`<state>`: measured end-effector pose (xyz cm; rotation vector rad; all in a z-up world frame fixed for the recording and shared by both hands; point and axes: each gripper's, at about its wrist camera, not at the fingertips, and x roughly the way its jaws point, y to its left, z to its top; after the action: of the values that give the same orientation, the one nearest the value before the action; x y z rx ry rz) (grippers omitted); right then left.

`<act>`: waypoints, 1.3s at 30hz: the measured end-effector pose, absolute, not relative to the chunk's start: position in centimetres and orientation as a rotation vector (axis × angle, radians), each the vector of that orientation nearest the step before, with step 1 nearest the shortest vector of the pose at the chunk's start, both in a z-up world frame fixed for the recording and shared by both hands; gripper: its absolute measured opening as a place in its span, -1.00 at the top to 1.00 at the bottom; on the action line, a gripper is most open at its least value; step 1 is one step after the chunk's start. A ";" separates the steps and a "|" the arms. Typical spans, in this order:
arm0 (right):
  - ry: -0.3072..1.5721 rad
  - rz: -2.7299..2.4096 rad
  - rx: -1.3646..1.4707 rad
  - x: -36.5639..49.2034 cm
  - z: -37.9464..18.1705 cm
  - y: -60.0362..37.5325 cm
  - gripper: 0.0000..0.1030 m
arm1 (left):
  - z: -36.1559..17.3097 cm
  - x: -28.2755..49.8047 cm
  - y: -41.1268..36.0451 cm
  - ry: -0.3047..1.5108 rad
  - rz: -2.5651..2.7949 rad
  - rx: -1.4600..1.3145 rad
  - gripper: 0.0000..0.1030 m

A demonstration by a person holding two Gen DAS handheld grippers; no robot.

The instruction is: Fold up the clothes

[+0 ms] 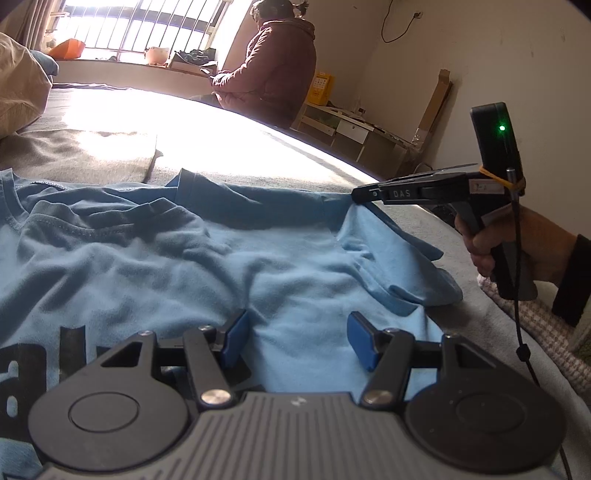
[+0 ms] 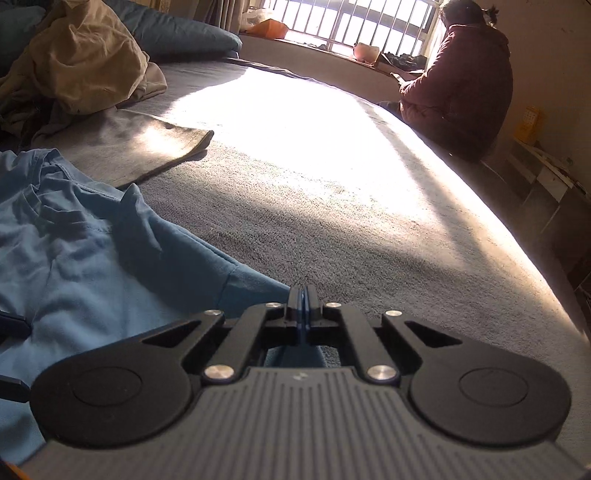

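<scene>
The left gripper (image 1: 297, 341) hangs with its jaws spread, its blue pads (image 1: 360, 341) standing apart just above the light blue T-shirt (image 1: 207, 258), with bare cloth showing between them and nothing pinched. The shirt lies rumpled on the grey bed cover (image 2: 332, 206), its collar (image 1: 103, 214) ahead and to the left of these jaws, dark printed letters cut off at the left edge of the view.

Ahead and to the right, the right gripper (image 1: 356, 194) has its jaws pressed together on the edge of the shirt's sleeve (image 1: 388, 254), lifting it so the cloth hangs in a fold below the tips. A hand (image 1: 517, 247) in a dark cuff holds its handle. In the right wrist view the pads (image 2: 303, 306) meet with no gap; the pinched cloth is mostly hidden behind the fingers, only a blue sliver showing under them, with the rest of the shirt spreading away to the left.

Beyond both jaws lie a grey folded cloth (image 2: 147, 147), a tan heap of bedding (image 2: 81, 62), and a person (image 1: 273, 62) in a maroon jacket sitting at the bed's far edge, facing away. Sun glare washes out the middle of the bed and the barred window (image 1: 147, 26).
</scene>
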<state>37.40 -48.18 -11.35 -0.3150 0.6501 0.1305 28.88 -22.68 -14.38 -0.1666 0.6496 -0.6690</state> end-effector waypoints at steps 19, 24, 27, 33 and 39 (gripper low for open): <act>0.547 -0.069 -0.106 37.2 -9.2 -53.9 0.97 | -14.4 29.1 -22.4 0.651 -0.675 -0.184 -0.17; 0.650 -0.010 -0.184 32.9 -8.3 -54.1 0.74 | -14.5 29.1 -22.4 0.651 -0.676 -0.186 -0.17; 0.731 0.012 -0.194 32.0 -9.4 -54.8 0.43 | -14.5 29.2 -22.4 0.651 -0.677 -0.190 -0.17; 0.778 0.113 -0.082 32.2 -10.8 -55.5 0.27 | -14.6 29.2 -22.2 0.653 -0.682 -0.203 -0.17; 0.794 0.123 -0.167 32.7 -11.7 -54.2 0.98 | -14.6 29.2 -22.2 0.652 -0.682 -0.205 -0.17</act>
<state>32.73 -54.17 -11.74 -0.1670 0.7937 0.1227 29.20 -22.21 -14.64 -0.2051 0.6521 -0.6821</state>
